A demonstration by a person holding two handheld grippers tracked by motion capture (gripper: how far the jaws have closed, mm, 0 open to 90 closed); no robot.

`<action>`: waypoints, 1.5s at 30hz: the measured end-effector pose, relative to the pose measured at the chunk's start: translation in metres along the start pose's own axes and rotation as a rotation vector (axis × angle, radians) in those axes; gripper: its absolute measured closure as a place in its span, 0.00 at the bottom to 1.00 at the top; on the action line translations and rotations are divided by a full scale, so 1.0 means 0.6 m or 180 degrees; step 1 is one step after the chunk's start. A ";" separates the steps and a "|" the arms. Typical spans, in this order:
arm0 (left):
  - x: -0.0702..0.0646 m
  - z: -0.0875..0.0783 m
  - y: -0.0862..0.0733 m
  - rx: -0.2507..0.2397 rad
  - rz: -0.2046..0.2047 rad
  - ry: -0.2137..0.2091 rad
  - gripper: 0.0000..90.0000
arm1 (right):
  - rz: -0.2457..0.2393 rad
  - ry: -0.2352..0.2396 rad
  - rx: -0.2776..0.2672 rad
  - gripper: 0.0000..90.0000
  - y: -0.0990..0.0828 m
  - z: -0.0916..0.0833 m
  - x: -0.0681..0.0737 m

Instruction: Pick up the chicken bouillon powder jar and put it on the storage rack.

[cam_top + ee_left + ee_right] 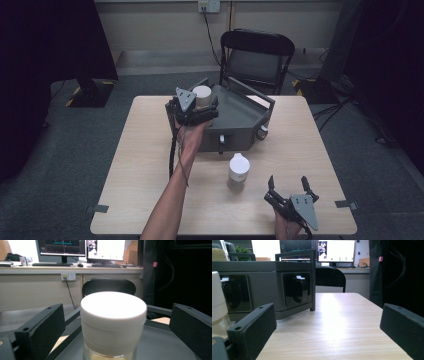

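Worktop (150,200): bare wood around the right hand-held gripper (290,186), jaws wide apart. White-lidded jar (238,170) upright, mid-worktop. Left hand-held gripper (197,102), jaws spread and apart from a second white-lidded jar (113,325) standing in the grey tray (240,117) near its back-left rim

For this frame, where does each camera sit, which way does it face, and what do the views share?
High view: above the person's side, looking forward and down on the light wooden table; both forearms, left gripper and right gripper show.
Left gripper view: between its open black jaws, facing a white-lidded glass jar on the grey metal tray box.
Right gripper view: low over the table, jaws open, facing the box's front.
Shared: box, black folding chair.
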State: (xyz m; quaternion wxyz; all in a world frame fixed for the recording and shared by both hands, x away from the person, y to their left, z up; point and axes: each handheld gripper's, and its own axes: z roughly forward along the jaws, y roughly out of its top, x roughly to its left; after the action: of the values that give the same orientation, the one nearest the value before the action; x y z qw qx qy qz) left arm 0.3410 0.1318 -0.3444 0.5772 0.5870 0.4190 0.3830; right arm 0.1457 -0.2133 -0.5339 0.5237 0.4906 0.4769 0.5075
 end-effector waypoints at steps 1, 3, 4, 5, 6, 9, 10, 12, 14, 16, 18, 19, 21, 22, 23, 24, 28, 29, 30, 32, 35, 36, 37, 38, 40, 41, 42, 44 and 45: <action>0.001 -0.001 -0.001 0.0000 0.0003 -0.0005 0.00 | 0.0000 0.0000 0.0000 0.00 0.000 0.000 0.000; -0.001 -0.006 -0.005 -0.0028 0.0023 0.0009 0.00 | 0.0001 0.0000 0.0000 0.00 0.000 0.000 0.000; -0.002 -0.008 -0.008 -0.0036 0.0074 0.0024 0.00 | 0.0000 0.0000 0.0000 0.00 0.000 0.000 0.000; -0.003 -0.011 -0.011 -0.0046 0.0089 0.0029 0.00 | 0.0000 -0.0001 0.0001 0.00 0.000 0.000 0.000; -0.003 -0.013 -0.014 -0.0052 0.0071 0.0031 0.00 | 0.0000 -0.0001 0.0000 0.00 0.000 0.000 0.000; 0.000 -0.020 -0.021 -0.0072 0.0048 0.0019 0.00 | -0.0001 -0.0002 0.0000 0.00 0.000 0.000 0.000; 0.000 -0.024 -0.023 -0.0076 0.0070 0.0026 0.00 | -0.0001 -0.0003 0.0000 0.00 0.000 0.000 0.000; 0.000 -0.034 -0.030 -0.0106 0.0048 0.0027 0.00 | 0.0000 -0.0005 0.0000 0.00 0.000 0.000 0.000; 0.000 -0.044 -0.038 -0.0143 0.0056 0.0034 0.00 | 0.0000 -0.0008 0.0000 0.00 0.000 0.000 0.001; 0.003 -0.051 -0.042 -0.0153 0.0031 0.0038 0.00 | -0.0001 -0.0011 0.0000 0.00 0.000 0.000 0.001; 0.005 -0.058 -0.044 -0.0158 -0.0002 0.0050 0.00 | -0.0001 -0.0011 0.0000 0.00 0.000 0.000 0.001; 0.006 -0.063 -0.046 -0.0166 0.0005 0.0064 0.00 | -0.0001 -0.0011 0.0000 0.00 0.000 0.000 0.001; 0.007 -0.071 -0.050 -0.0195 0.0011 0.0076 0.00 | -0.0001 -0.0012 -0.0001 0.00 0.000 0.000 0.001; 0.008 -0.076 -0.052 -0.0198 -0.0002 0.0076 0.00 | -0.0001 -0.0012 0.0000 0.00 0.000 0.000 0.001; 0.007 -0.081 -0.055 -0.0210 0.0005 0.0084 0.00 | 0.0000 -0.0017 0.0000 0.00 0.000 0.000 0.002; 0.006 -0.086 -0.057 -0.0220 0.0037 0.0090 0.00 | -0.0001 -0.0018 0.0000 0.00 0.000 0.000 0.002; 0.006 -0.109 -0.066 -0.0267 -0.0006 0.0090 0.00 | -0.0001 -0.0018 -0.0001 0.00 0.000 0.000 0.002; 0.007 -0.115 -0.069 -0.0301 -0.0020 0.0072 0.00 | -0.0002 -0.0018 -0.0002 0.00 0.000 0.000 0.002; 0.007 -0.123 -0.073 -0.0342 -0.0025 0.0080 0.00 | -0.0002 -0.0018 -0.0002 0.00 0.000 0.000 0.002; 0.007 -0.132 -0.077 -0.0383 -0.0025 0.0085 0.00 | -0.0003 -0.0019 -0.0002 0.00 0.000 0.000 0.002; 0.003 -0.149 -0.086 -0.0451 -0.0074 0.0123 0.00 | -0.0003 -0.0019 -0.0002 0.00 0.000 0.000 0.002; 0.001 -0.155 -0.089 -0.0456 -0.0100 0.0121 0.00 | -0.0002 -0.0019 -0.0002 0.00 0.000 0.000 0.002; 0.000 -0.160 -0.092 -0.0473 -0.0107 0.0111 0.00 | -0.0001 -0.0019 -0.0001 0.00 0.000 0.000 0.002; -0.003 -0.165 -0.097 -0.0498 -0.0099 0.0112 0.00 | -0.0001 -0.0019 -0.0001 0.00 0.000 0.000 0.002; -0.005 -0.173 -0.101 -0.0523 -0.0093 0.0090 0.00 | -0.0001 -0.0018 -0.0002 0.00 0.000 0.000 0.002; -0.006 -0.176 -0.101 -0.0520 -0.0090 0.0079 0.00 | -0.0001 -0.0018 -0.0002 0.00 0.000 0.000 0.002; -0.008 -0.180 -0.102 -0.0526 -0.0077 0.0085 0.00 | -0.0002 -0.0018 -0.0002 0.00 0.000 0.000 0.002; -0.011 -0.190 -0.105 -0.0554 -0.0052 0.0088 0.00 | -0.0002 -0.0019 -0.0002 0.00 0.000 0.000 0.002; -0.014 -0.196 -0.107 -0.0564 -0.0052 0.0093 0.00 | -0.0001 -0.0019 -0.0002 0.00 0.000 0.000 0.002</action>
State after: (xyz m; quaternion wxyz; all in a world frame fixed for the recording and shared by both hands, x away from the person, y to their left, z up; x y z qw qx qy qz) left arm 0.2254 0.1649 -0.4032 0.6238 0.5246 0.3966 0.4223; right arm 0.1457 -0.2124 -0.5340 0.5254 0.4919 0.4754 0.5061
